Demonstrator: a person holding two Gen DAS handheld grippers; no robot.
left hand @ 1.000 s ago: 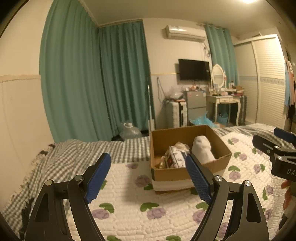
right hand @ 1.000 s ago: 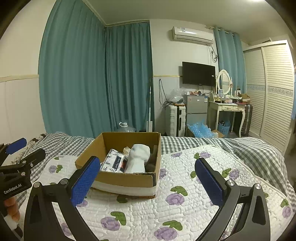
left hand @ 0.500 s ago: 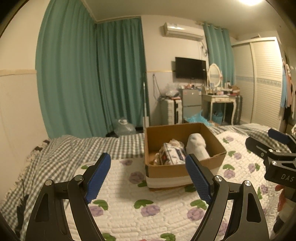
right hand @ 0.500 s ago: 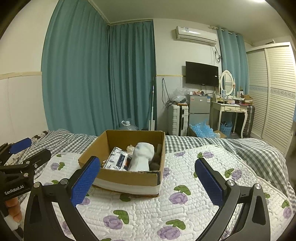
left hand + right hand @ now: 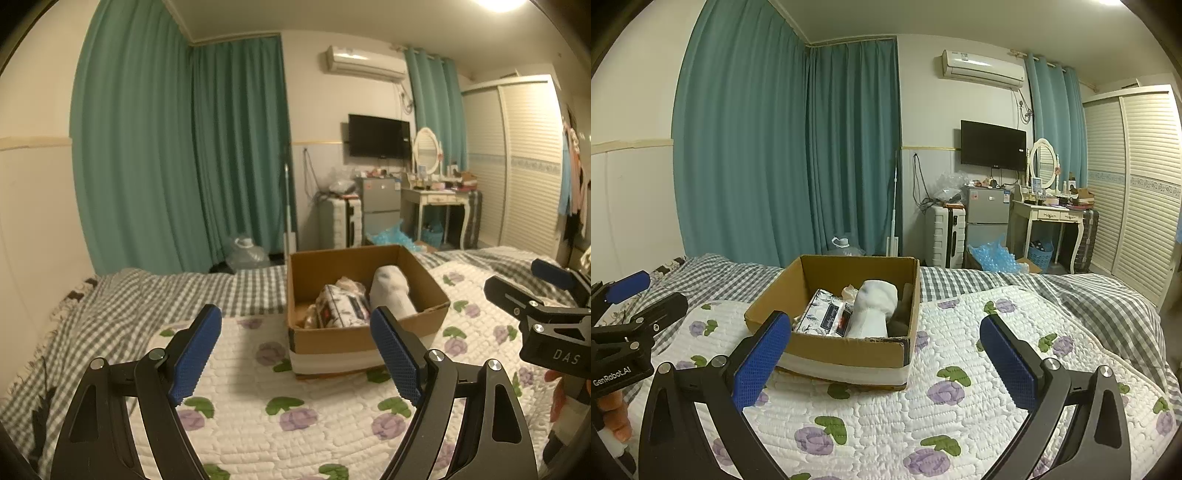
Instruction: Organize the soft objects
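Observation:
An open cardboard box (image 5: 369,338) (image 5: 846,350) sits on the quilted floral bedspread (image 5: 295,417) (image 5: 960,406). Inside it lie a white rolled soft item (image 5: 389,291) (image 5: 873,306), a patterned tissue pack (image 5: 343,308) (image 5: 825,315) and a dark item (image 5: 905,306). My left gripper (image 5: 295,354) is open and empty, held above the bed in front of the box. My right gripper (image 5: 886,358) is open and empty, also in front of the box. Each gripper shows in the other's view, the right one (image 5: 546,295) and the left one (image 5: 635,306).
A grey checked blanket (image 5: 147,295) (image 5: 1089,295) covers the far part of the bed. Teal curtains (image 5: 184,147), a suitcase (image 5: 943,236), a small fridge (image 5: 986,218), a dressing table (image 5: 1049,218) and a wardrobe (image 5: 1134,184) stand beyond the bed.
Both grippers have risen and tilted slightly, so the box sits lower in the views. Both stay open and empty. The box contents have not moved.

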